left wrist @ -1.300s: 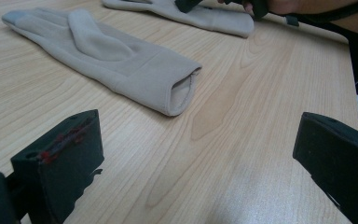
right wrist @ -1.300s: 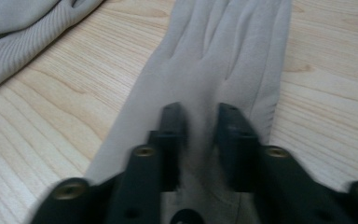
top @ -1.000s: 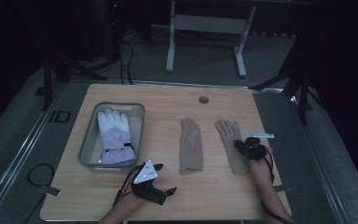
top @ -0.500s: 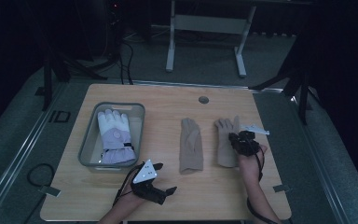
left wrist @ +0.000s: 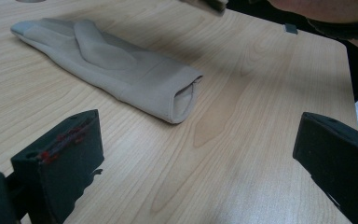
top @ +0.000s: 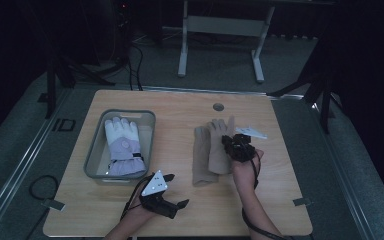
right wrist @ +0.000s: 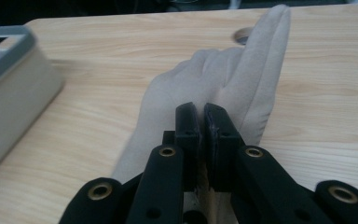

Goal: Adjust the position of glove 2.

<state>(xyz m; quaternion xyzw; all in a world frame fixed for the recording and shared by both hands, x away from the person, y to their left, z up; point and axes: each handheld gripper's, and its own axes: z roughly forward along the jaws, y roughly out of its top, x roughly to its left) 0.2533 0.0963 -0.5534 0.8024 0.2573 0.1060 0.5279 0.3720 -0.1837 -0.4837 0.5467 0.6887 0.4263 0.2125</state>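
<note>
Two beige gloves are on the wooden table (top: 280, 200). One beige glove (top: 200, 157) (left wrist: 112, 70) lies flat, cuff toward me. My right gripper (top: 237, 146) (right wrist: 203, 116) is shut on the second beige glove (top: 219, 145) (right wrist: 223, 84), which lies close against the first one's right side; whether they overlap I cannot tell. My left gripper (top: 169, 202) (left wrist: 200, 144) rests near the table's front edge, open, nothing between its jaws, pointing at the flat glove's cuff.
A grey bin (top: 94, 155) (right wrist: 9, 84) at the left holds a white and lavender glove (top: 122, 147). A round hole (top: 218, 107) (right wrist: 242, 33) sits in the table's far middle. A white slip (top: 252, 132) lies right of the gloves.
My right gripper has carried its beige glove leftward, from well apart to right beside the flat glove. The left gripper has stayed put.
</note>
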